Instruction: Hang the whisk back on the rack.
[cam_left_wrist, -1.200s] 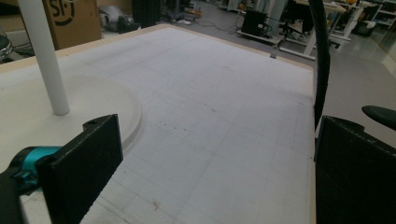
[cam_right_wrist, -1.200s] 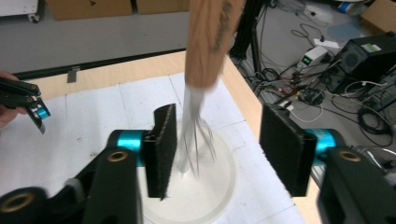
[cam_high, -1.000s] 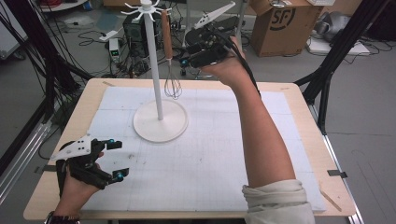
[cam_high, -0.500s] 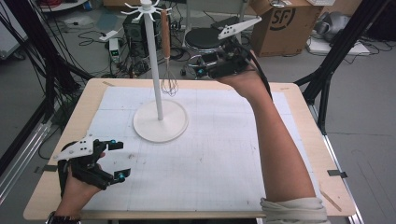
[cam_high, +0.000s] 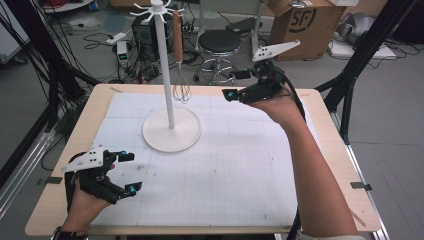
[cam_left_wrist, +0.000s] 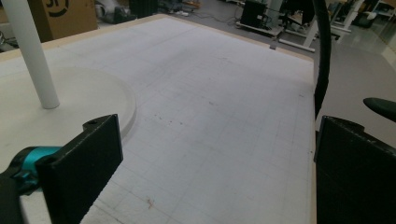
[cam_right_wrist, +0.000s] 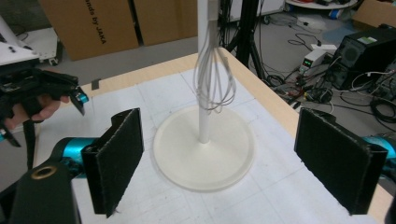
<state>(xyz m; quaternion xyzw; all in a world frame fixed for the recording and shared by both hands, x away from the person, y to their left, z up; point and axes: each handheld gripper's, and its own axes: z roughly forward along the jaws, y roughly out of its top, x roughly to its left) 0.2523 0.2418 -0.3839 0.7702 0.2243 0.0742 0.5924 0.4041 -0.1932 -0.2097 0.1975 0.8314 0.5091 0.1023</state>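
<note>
While my right gripper (cam_right_wrist: 219, 163) has just been opening, nothing between its jaws, I see ahead the wire whisk (cam_right_wrist: 214, 79), wooden-handled, hanging from the white stand (cam_right_wrist: 203, 149).

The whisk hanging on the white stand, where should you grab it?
Probably the wooden handle of the whisk: it hangs upright and is straight and firm, unlike the springy wire loops. Come level from the right tool side, since the stand pole blocks the left.

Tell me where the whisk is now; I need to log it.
In the high view the whisk hangs from a hook on the white stand at the table's far side, left of the right gripper.
</note>
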